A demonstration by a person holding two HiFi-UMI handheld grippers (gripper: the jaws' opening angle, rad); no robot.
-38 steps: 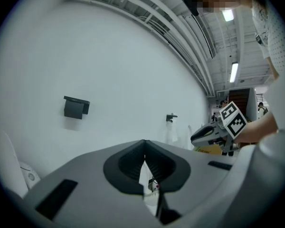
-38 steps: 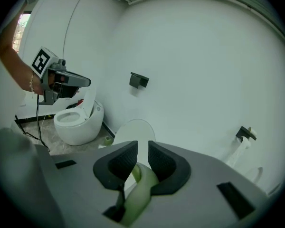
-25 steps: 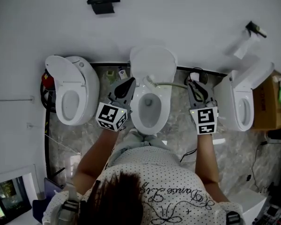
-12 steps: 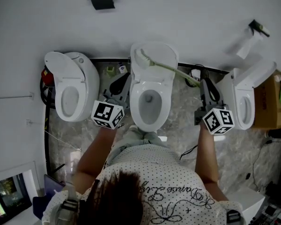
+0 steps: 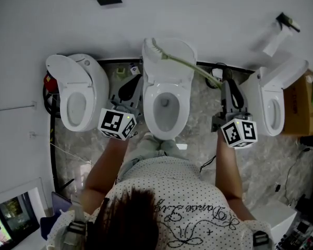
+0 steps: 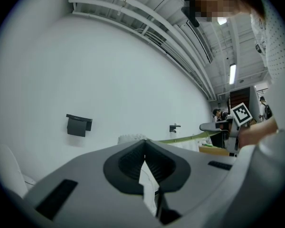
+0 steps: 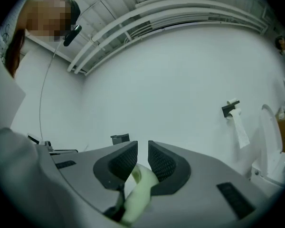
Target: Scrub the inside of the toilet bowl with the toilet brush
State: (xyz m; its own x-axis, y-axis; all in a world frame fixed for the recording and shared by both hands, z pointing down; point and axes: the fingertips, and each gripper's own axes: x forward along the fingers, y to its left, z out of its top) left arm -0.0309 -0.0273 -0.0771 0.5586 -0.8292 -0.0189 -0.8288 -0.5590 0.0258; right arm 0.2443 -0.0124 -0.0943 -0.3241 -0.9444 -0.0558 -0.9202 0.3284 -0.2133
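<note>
Scrubbing has not started, I judge: the toilet brush (image 5: 183, 63) is up in the air, its bristle head against the raised lid of the middle toilet of 3, above the toilet bowl (image 5: 152, 113). The right gripper (image 5: 227, 77) has its jaws clamped narrow on the pale green handle. The left gripper (image 5: 129, 86) waits beside the bowl, jaws together on nothing. Next, the head needs tipping down into the bowl.

Cursive script runs across the back of your shirt (image 5: 198, 219), but it's too loopy and small to read; no other legible print.
</note>
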